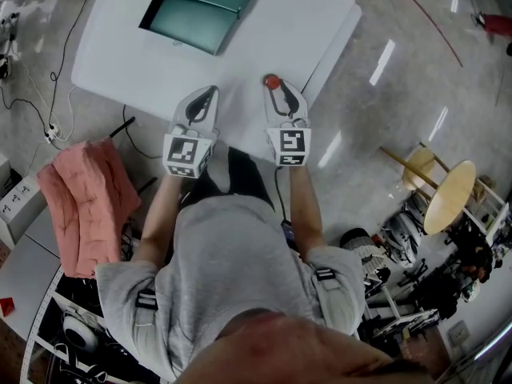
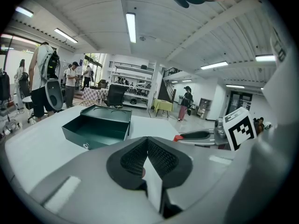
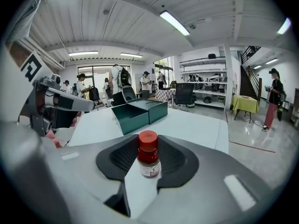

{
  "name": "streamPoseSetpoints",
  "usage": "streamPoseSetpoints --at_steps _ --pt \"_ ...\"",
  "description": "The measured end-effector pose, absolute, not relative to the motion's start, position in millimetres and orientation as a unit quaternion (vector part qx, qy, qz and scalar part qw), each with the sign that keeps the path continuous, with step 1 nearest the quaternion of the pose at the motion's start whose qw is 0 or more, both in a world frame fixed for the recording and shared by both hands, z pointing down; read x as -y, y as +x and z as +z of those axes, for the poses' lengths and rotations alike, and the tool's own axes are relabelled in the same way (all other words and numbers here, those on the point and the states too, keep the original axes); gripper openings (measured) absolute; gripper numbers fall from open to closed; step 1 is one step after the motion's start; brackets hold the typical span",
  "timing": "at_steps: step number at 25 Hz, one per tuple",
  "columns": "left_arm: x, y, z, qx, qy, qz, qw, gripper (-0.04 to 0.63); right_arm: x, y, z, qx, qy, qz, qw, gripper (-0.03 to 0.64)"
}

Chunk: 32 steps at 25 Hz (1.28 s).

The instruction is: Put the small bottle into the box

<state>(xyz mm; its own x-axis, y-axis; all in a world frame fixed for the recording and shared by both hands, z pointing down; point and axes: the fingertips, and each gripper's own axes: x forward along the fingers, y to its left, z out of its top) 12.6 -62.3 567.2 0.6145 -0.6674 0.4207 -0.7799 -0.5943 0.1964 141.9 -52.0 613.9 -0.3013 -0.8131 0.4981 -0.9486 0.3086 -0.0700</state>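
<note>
A small bottle [image 3: 148, 158] with a red cap stands upright on the white table [image 1: 296, 30], near its front edge. My right gripper [image 3: 148, 162] is shut on it, a pad against each side; from above only the red cap [image 1: 272, 81] shows at the tips of that gripper [image 1: 274, 88]. The dark green box [image 1: 200, 10] lies open at the table's far side, its lid folded back, ahead and to the left [image 3: 140, 113]. My left gripper [image 1: 210, 94] hovers beside the right one, jaws shut and empty [image 2: 147, 141], facing the box [image 2: 98, 127].
A pink cloth [image 1: 84, 202] lies over a low unit left of the person. A round wooden stool [image 1: 448, 194] and cluttered gear stand on the floor to the right. Cables trail at the left. Several people stand far behind the table [image 2: 44, 78].
</note>
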Motion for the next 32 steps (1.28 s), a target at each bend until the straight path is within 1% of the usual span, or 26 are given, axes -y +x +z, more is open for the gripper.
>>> streamPoseSetpoints --at_steps 21,32 --pt "66 -6 514 0.447 0.875 0.120 0.140 0.012 51 141 538 0.803 0.563 0.120 0.155 0.130" --pt "77 -28 482 0.476 0.866 0.095 0.121 0.012 69 114 501 0.825 0.539 0.094 0.140 0.129"
